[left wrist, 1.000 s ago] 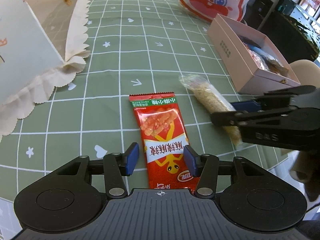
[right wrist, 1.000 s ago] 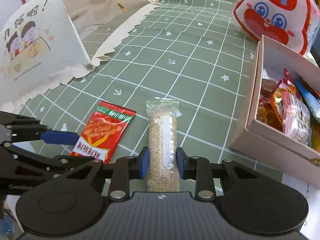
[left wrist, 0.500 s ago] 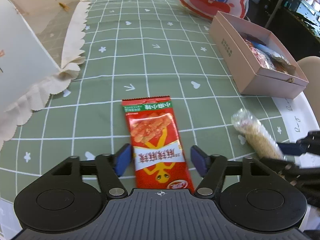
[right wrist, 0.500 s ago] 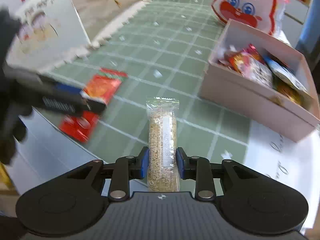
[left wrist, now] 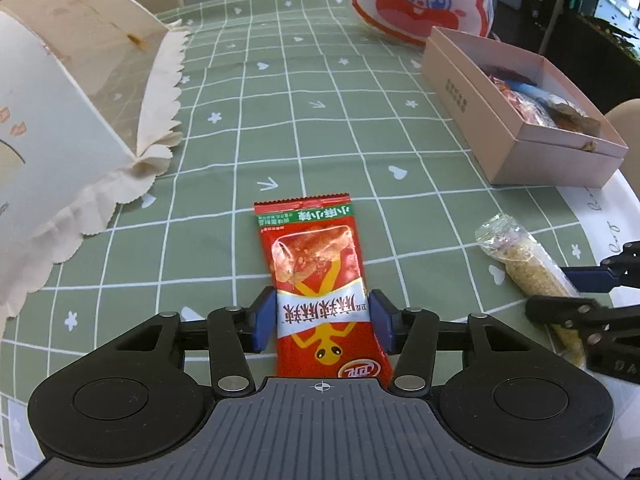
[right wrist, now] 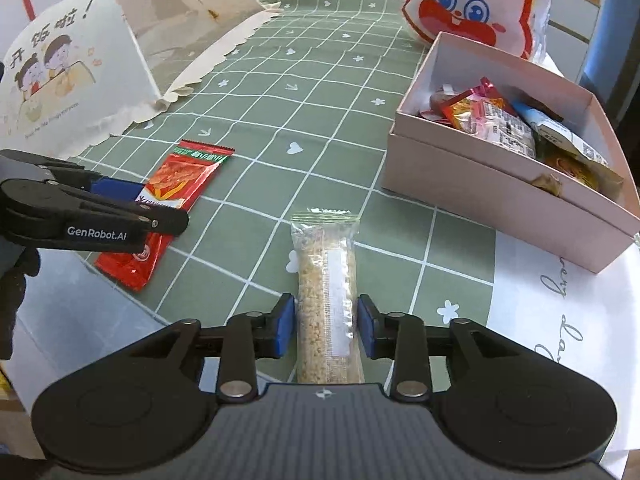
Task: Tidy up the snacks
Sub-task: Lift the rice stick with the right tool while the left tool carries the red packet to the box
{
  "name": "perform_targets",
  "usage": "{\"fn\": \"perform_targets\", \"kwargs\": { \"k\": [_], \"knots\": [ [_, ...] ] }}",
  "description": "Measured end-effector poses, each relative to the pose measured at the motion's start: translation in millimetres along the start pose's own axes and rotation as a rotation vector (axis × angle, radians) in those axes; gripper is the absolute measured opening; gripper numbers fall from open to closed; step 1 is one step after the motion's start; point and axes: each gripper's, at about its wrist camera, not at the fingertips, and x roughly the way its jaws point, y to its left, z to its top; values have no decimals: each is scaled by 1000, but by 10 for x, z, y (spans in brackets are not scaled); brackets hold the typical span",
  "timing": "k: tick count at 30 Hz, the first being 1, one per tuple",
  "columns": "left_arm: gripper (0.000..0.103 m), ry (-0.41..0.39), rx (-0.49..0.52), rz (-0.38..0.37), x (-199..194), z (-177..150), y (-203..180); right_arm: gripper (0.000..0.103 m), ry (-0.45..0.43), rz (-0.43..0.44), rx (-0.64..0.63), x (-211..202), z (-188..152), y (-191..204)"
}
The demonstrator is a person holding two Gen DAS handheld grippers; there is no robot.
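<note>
A red snack packet (left wrist: 318, 276) lies on the green checked tablecloth, its near end between the fingers of my left gripper (left wrist: 322, 322), whose blue pads touch both edges. It also shows in the right wrist view (right wrist: 168, 200). My right gripper (right wrist: 326, 330) is shut on a clear packet of pale grain bar (right wrist: 326, 304), held just above the cloth near the table's front edge. The bar shows in the left wrist view (left wrist: 528, 272) at the right. An open pink box (right wrist: 480, 184) with several wrapped snacks stands to the right.
A white scalloped paper food cover (left wrist: 60, 120) with a cartoon print stands at the left. A red and white cartoon-face bag (right wrist: 472, 4) lies behind the pink box (left wrist: 516, 140). A white placemat (right wrist: 560, 320) with script lies at the front right.
The left gripper's fingers have closed in onto the red packet's edges. The right gripper, still holding the grain bar, has swung back left toward the table.
</note>
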Motion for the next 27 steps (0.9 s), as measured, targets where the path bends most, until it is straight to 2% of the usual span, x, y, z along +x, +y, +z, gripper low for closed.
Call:
{"fn": "perform_targets", "kwargs": {
  "k": [2, 6, 10, 13, 16, 18, 20, 23, 27],
  "knots": [
    [52, 5, -7, -10, -53, -31, -9, 29, 10, 31, 13, -63, -7, -42],
    [51, 19, 37, -91, -290, -153, -142, 29, 1, 71, 22, -390, -69, -176],
    [51, 35, 76, -262, -601, -186, -445, 29, -29, 61, 9, -886, -171, -408],
    [50, -41, 99, -352, -869, 47, -660, 29, -94, 11, 8, -1317, -131, -636],
    [50, -175, 124, -421, -1136, 491, -829, 29, -225, -75, 38, -1775, 72, -876],
    [51, -267, 165, -422, -1213, 844, -963, 29, -321, -108, 59, -2053, 234, -1010],
    [51, -329, 194, -382, -1151, 1196, -1108, 29, -403, -146, 68, -2264, 390, -1109],
    [51, -319, 167, -352, -810, 1670, -1257, 29, -477, -195, 62, -2426, 556, -1169],
    [51, -236, 96, -324, -146, 1989, -1367, 29, -487, -211, 85, -2434, 660, -1285]
  ]
}}
